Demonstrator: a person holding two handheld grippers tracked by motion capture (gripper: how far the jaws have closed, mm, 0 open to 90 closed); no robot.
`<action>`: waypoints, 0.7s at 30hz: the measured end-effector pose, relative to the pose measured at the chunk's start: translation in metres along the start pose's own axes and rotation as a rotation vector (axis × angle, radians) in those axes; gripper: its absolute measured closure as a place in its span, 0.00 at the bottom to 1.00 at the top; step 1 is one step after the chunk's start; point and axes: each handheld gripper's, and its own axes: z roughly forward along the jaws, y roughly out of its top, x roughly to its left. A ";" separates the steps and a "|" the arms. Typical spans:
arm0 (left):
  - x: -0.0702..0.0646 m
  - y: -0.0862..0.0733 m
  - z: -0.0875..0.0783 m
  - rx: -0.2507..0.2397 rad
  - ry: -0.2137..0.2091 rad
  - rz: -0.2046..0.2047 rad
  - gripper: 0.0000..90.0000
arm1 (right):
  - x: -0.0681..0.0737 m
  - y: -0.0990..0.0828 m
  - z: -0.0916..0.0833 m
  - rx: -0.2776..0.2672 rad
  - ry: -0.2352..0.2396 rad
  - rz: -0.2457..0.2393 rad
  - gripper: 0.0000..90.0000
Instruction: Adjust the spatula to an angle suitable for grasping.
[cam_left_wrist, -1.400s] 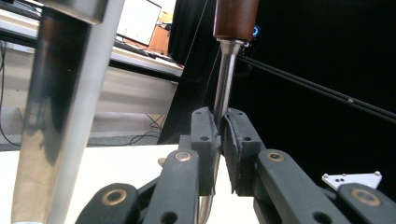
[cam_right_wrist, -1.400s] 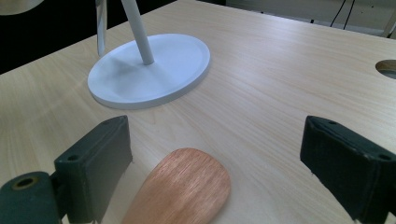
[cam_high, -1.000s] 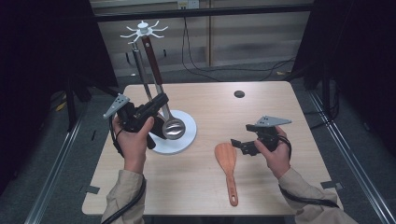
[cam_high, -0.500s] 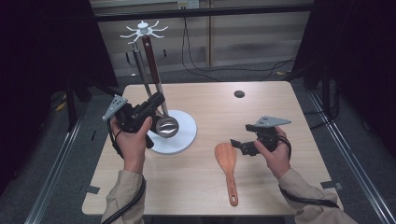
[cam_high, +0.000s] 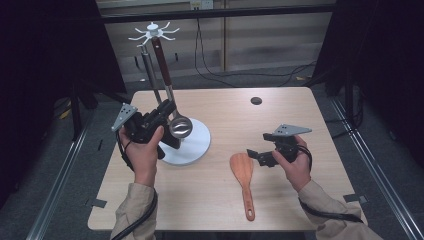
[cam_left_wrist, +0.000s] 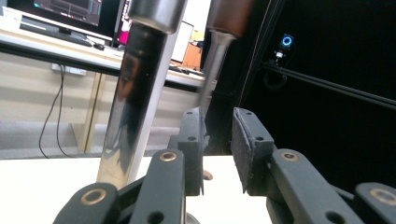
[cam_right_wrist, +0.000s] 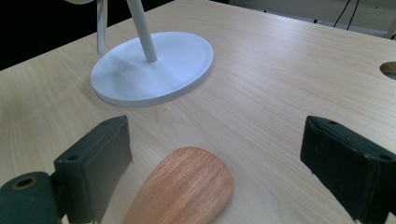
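A white hook stand (cam_high: 197, 145) stands on the left of the table. From it hang a ladle (cam_high: 180, 127) with a brown handle and a steel-handled utensil (cam_high: 150, 75). My left gripper (cam_high: 167, 107) is held level at the ladle's shaft (cam_left_wrist: 215, 60). Its jaws have just been opening and stand a narrow gap apart, with the shaft just beyond the tips and nothing pressed between them. The steel handle (cam_left_wrist: 135, 93) rises close on their left. A wooden spatula (cam_high: 243, 175) lies flat on the table. My right gripper (cam_high: 252, 156) hangs open over its blade (cam_right_wrist: 187, 191), jaws wide on either side.
The stand's white base (cam_right_wrist: 154, 65) sits on the table beyond the right gripper. A small round hole (cam_high: 256, 100) marks the far part of the wooden table (cam_high: 300, 115). Cables trail on the floor behind.
The ladle's bowl has shifted slightly toward the stand's pole. Both hands stay where they were.
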 end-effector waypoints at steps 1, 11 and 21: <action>-0.001 0.001 -0.001 -0.011 0.005 0.007 0.83 | 0.000 0.000 0.000 0.000 0.001 0.000 0.09; -0.016 0.030 -0.011 -0.129 0.014 0.085 0.96 | 0.001 0.001 0.000 -0.003 0.002 -0.009 0.09; -0.025 0.057 -0.006 -0.221 0.009 0.096 1.00 | 0.001 0.001 -0.001 -0.010 0.000 -0.005 0.09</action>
